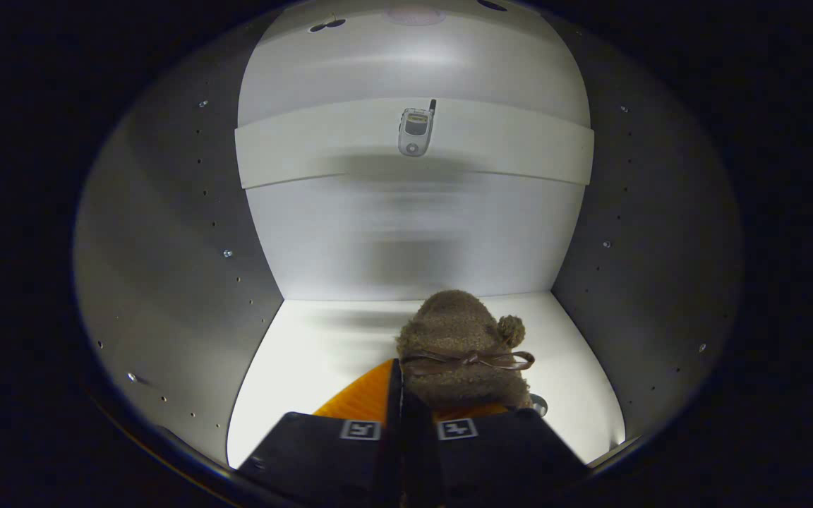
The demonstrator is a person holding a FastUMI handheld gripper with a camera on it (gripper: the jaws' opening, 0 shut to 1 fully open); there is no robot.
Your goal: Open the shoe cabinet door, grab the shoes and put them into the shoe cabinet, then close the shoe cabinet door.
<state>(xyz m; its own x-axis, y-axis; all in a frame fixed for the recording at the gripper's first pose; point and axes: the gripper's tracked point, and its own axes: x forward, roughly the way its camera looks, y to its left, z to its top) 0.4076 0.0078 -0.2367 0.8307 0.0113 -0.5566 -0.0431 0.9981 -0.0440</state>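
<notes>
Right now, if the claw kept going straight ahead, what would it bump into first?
The claw looks pinched on the fuzzy brown slipper with a bow, so the slipper's toe would likely lead, meeting the white cabinet's back wall first. Depth is hard to judge.

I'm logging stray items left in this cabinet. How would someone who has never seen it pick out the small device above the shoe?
Look inside the white cabinet to the shelf across its back. At its middle is a small silver flip phone with a stubby antenna. It sits well above the brown fuzzy shoe, whose edge the closed fingers pinch.
</notes>
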